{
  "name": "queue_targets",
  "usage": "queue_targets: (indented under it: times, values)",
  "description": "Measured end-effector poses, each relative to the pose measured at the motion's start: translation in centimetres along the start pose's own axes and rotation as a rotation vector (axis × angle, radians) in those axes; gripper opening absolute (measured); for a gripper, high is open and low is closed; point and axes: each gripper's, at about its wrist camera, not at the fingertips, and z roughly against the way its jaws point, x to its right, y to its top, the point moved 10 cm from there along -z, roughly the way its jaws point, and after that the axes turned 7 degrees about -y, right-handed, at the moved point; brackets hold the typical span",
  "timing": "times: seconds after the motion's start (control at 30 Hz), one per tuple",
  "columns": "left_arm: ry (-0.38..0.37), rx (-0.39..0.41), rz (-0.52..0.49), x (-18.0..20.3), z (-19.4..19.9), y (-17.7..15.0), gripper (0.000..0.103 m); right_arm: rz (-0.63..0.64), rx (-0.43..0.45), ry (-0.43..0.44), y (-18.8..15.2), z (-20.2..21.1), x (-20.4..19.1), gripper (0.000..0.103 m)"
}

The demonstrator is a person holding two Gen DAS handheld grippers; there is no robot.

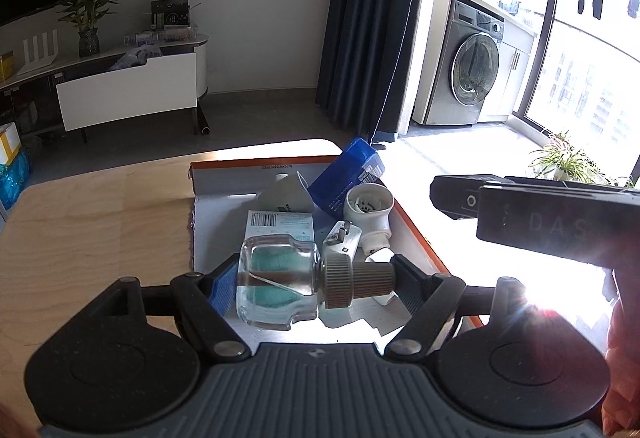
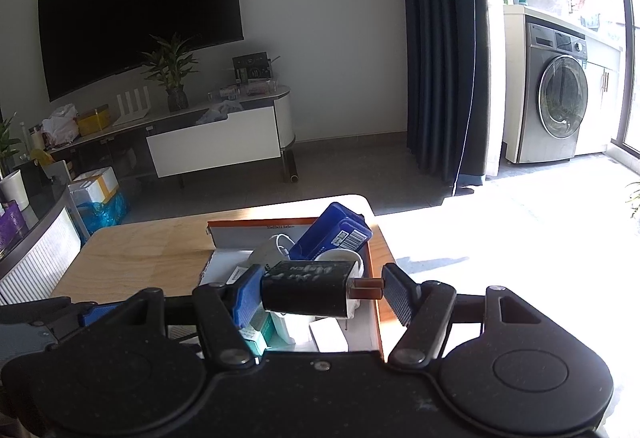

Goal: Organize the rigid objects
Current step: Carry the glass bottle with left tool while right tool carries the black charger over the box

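Observation:
My left gripper is shut on a clear glass bottle with a ribbed brass cap, held sideways over an orange-edged cardboard box. The box holds a blue box, a white round plug-in device, a white charger and a barcoded packet. My right gripper is shut on a black plug adapter, its metal prongs against the right finger, above the same box. The right gripper also shows in the left wrist view, to the right.
The box sits on a light wooden table near its far right corner. Behind are a TV stand, dark curtain and washing machine. Strong sunlight falls at right.

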Motion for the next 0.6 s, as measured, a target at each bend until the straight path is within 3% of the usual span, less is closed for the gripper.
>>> queue_targets:
  times: [0.6]
  values:
    - [-0.017,-0.038,0.004,0.1,-2.1,-0.4,0.079,0.007,-0.044,0.011,0.0,-2.5,0.0,0.078]
